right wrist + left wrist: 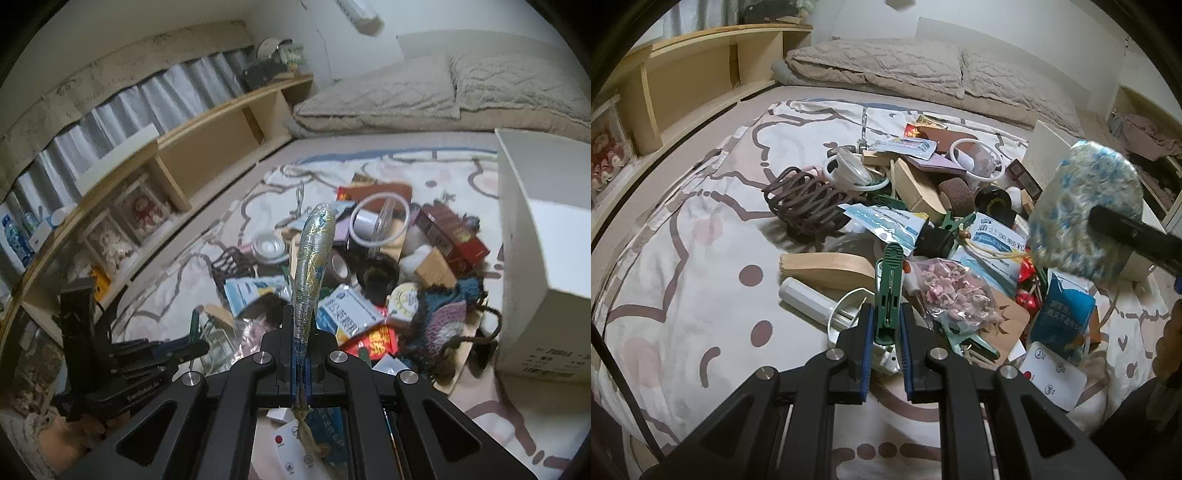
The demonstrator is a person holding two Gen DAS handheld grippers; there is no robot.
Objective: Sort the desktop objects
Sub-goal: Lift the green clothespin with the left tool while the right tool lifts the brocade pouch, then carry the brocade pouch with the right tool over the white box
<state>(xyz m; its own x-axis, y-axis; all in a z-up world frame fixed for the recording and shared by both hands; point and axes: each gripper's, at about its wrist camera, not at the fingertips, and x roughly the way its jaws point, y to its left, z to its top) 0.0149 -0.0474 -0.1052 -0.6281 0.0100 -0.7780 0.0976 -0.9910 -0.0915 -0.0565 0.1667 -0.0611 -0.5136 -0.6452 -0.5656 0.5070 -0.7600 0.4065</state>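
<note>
A green clip (888, 291) is being squeezed between the blue pads of the left gripper (886, 325), with its round end sticking up over the pile of small things (923, 206) that is lying on the bed sheet (701, 258). A flat shiny packet with blue and gold spots (312, 258) is being pinched by the tightly closed right gripper (302, 350) and is being held up above the pile. A white box (543, 258) is being seen to the right of the pile.
</note>
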